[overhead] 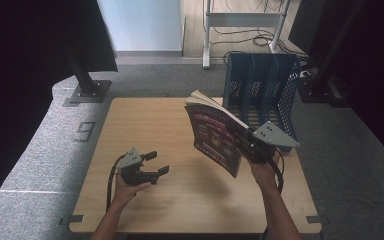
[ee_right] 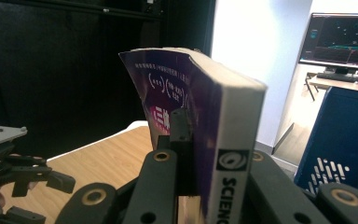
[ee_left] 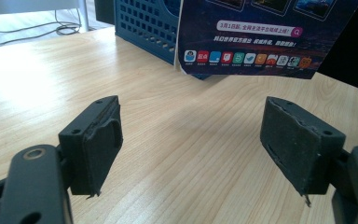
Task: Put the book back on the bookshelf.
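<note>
A thick paperback book (overhead: 215,136) with a dark purple cover is held up off the wooden table (overhead: 145,125), tilted, its spine toward the person. My right gripper (overhead: 247,142) is shut on the book near its spine; in the right gripper view the jaws clamp both sides of the book (ee_right: 205,130). My left gripper (overhead: 157,163) rests low over the table's front left, open, nothing between its pads (ee_left: 100,140). In the left gripper view the book's back cover (ee_left: 256,37) hangs above the table ahead.
A blue mesh file rack (overhead: 262,90) with several upright slots stands at the table's back right, just behind the book; it shows also in the left gripper view (ee_left: 149,23). Black stands and curtains flank the table. A monitor (ee_right: 342,39) sits on a desk beyond.
</note>
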A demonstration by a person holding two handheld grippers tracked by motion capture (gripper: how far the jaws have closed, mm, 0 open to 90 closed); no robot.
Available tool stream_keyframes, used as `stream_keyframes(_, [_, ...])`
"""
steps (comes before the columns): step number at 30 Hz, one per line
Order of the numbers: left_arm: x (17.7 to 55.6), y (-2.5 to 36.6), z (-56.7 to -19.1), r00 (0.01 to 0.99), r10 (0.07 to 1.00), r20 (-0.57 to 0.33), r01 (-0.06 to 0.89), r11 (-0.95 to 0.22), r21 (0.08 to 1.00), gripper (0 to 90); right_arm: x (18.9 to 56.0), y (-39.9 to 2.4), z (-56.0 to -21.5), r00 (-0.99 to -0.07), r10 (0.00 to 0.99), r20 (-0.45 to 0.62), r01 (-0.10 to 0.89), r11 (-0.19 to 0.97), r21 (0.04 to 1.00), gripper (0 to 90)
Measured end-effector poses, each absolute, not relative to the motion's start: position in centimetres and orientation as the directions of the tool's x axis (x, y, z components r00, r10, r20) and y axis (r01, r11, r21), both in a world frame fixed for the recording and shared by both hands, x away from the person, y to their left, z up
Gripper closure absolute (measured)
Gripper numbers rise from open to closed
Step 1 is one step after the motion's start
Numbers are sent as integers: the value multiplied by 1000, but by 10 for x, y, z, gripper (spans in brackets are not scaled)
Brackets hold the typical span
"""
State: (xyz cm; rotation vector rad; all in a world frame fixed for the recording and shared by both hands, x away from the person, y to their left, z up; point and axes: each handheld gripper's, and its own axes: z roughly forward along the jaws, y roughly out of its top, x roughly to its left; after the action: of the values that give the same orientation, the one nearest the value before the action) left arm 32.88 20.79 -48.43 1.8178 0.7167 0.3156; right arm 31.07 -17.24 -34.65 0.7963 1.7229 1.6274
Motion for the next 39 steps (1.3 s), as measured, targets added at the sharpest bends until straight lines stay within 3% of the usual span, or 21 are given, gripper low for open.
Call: stream_keyframes(39, [323, 216, -502, 752, 645, -135, 372, -247, 895, 211, 316, -196, -324, -527, 850, -4, -30, -13, 999, 819])
